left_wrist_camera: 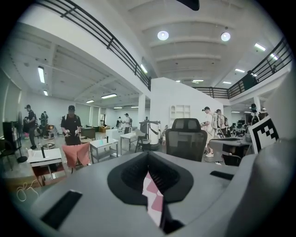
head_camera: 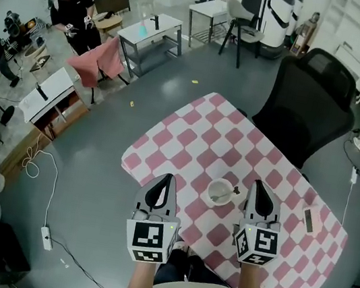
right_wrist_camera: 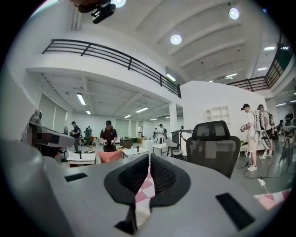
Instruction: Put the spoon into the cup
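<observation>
A white cup stands on the pink-and-white checked table, near its front edge. A spoon lies in the cup, its handle leaning over the right rim. My left gripper hovers left of the cup, shut and empty. My right gripper hovers right of the cup, jaws together with nothing between them. In both gripper views the closed left gripper and right gripper point out level across the room, with only a sliver of checked cloth showing below them. Neither view shows the cup.
A black office chair stands at the table's far side. A small flat dark object lies on the cloth at the right. Grey floor surrounds the table, with a power strip at the left. People and desks stand far off.
</observation>
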### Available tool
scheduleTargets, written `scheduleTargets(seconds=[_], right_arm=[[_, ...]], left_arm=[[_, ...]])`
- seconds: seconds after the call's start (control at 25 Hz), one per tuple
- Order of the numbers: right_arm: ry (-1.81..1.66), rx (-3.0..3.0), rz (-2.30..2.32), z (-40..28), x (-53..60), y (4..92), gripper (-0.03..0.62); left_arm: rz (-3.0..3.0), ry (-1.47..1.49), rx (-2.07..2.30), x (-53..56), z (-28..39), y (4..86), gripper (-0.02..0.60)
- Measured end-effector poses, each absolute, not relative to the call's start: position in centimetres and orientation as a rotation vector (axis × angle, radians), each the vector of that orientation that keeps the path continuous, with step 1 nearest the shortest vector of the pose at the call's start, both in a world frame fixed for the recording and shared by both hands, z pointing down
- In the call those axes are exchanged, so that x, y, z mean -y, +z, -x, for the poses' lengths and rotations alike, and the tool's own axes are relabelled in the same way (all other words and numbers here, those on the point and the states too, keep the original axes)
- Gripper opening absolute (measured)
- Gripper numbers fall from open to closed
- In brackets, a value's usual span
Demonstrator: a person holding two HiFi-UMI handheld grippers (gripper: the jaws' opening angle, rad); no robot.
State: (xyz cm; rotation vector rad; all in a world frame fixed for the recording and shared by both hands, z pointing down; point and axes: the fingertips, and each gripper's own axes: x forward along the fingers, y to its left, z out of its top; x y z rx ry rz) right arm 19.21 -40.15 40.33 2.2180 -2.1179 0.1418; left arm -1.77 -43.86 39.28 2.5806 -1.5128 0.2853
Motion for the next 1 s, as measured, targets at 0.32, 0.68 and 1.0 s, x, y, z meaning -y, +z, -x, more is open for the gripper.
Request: scheduleTargets(seconds=[0.32, 0.68, 1.0], right_arm=[[0.068, 2.144, -2.244, -18.8, 38.8, 37.2, 0.015], [0.012, 2.162, -2.255, -18.7, 37.7, 35.2, 0.014], [-0.005, 2.173, -2.256, -18.7, 37.1, 34.6, 0.014]], left_arm=[[-2.619, 0.238, 1.529, 42.7, 1.8, 36.9, 0.014], [-2.651, 0.197, 1.541, 41.8, 1.8, 34.9, 0.014], [-2.662, 0.186, 1.543, 41.1, 1.7, 34.4, 0.014]])
